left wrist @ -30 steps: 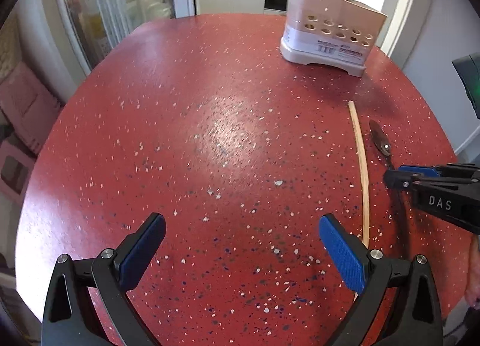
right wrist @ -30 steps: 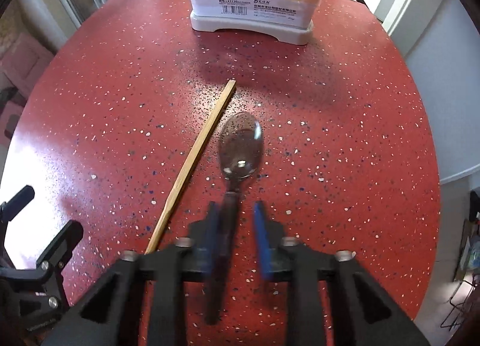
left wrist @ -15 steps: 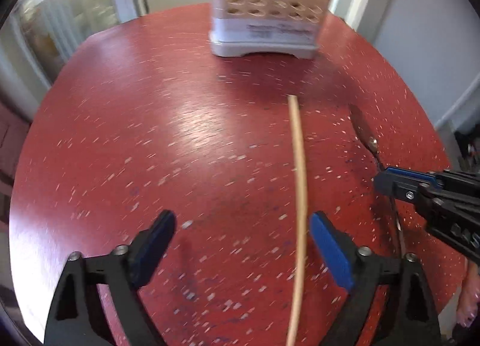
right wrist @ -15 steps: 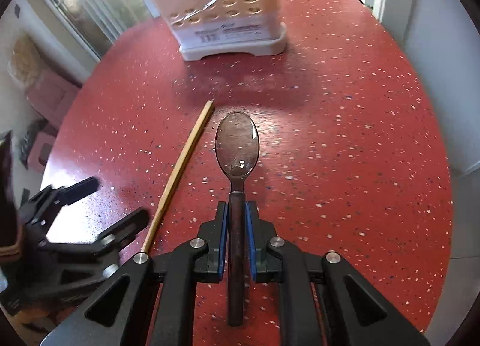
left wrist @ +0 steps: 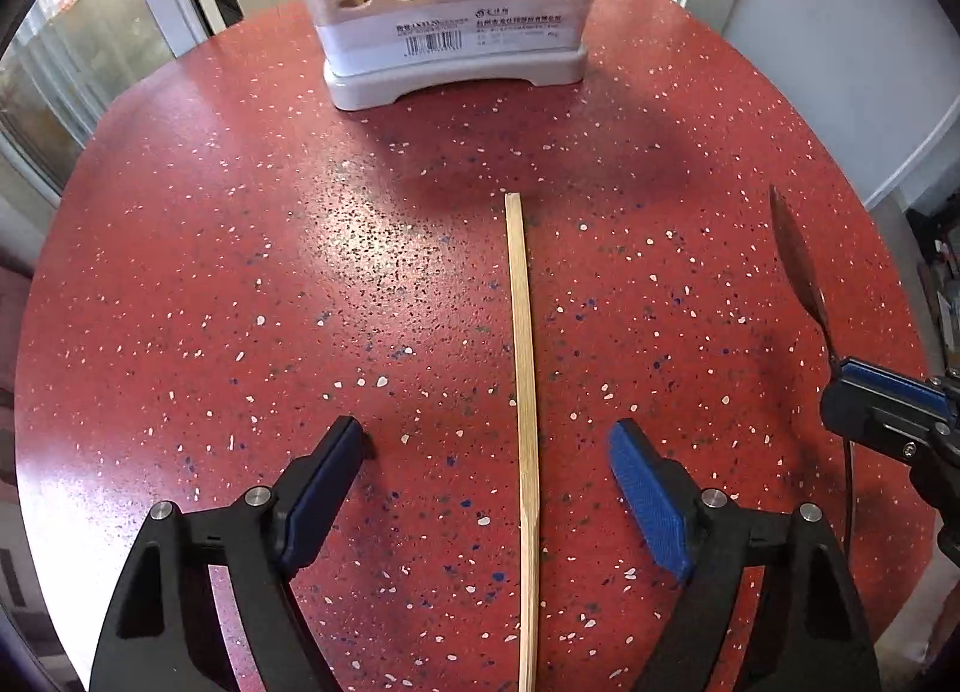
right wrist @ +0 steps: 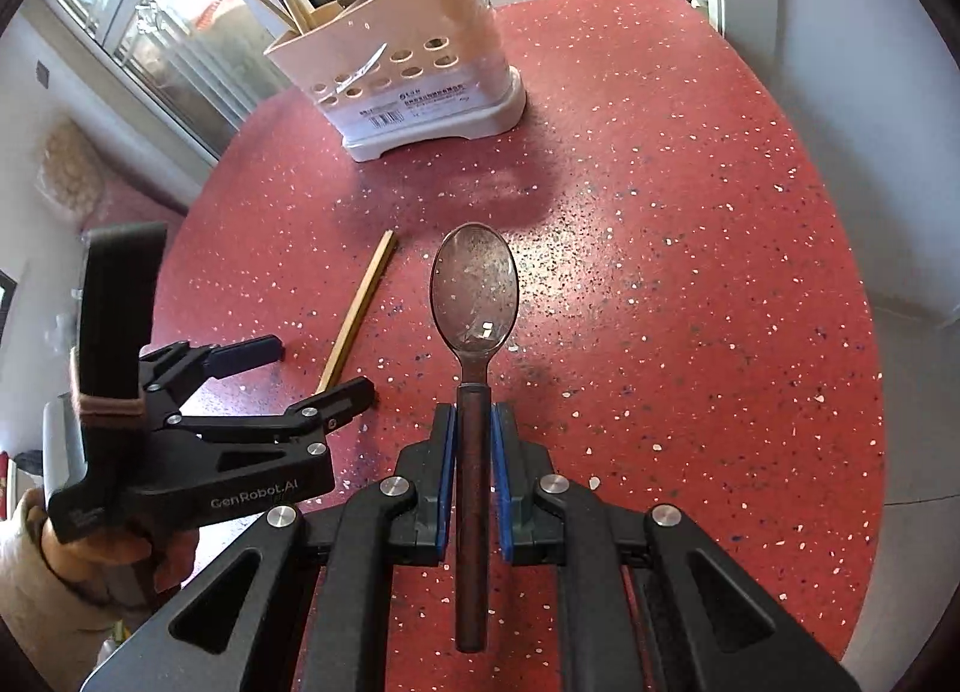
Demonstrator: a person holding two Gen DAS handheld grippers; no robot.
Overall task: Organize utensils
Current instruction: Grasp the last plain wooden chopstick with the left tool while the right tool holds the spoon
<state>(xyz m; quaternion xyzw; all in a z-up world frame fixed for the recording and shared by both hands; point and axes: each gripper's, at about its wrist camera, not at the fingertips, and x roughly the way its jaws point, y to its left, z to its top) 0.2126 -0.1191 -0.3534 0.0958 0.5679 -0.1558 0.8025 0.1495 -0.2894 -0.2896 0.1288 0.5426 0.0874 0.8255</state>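
Change since a second ago: both grippers have travelled toward the far edge of the table, so the utensil holder [left wrist: 450,2] now looms large in the left wrist view; the chopstick that lay off to the right now runs between the left fingers; the spoon, loose between parted pads then, is now gripped and carried.

Left wrist view, fingers: left gripper [left wrist: 486,488] stands wide apart, straddling the chopstick [left wrist: 523,392] without touching it.
Left wrist view, chopstick: flat on the red speckled table [left wrist: 210,284], its far tip pointing at the holder, which stands at the far edge.
Left wrist view, right side: right gripper [left wrist: 888,410] enters from the right edge with the spoon [left wrist: 798,266] seen edge-on ahead of it.

Right wrist view, fingers: right gripper [right wrist: 474,440] is clamped tight on the spoon's [right wrist: 474,290] dark handle, bowl forward and apparently clear of the table.
Right wrist view, holder: utensil holder [right wrist: 396,68] sits near the far left edge, already carrying chopsticks and a dark ladle-like utensil.
Right wrist view, left gripper: [right wrist: 300,368] low over the chopstick [right wrist: 360,302], pads parted.

Step in hand: spoon probably on its way to the holder; chopstick pickup being lined up.
Next move: lift the spoon above the holder rim, tip it upright and lower it into a compartment; the left fingers must sink and close squarely on the thin stick, which could roll or slip.
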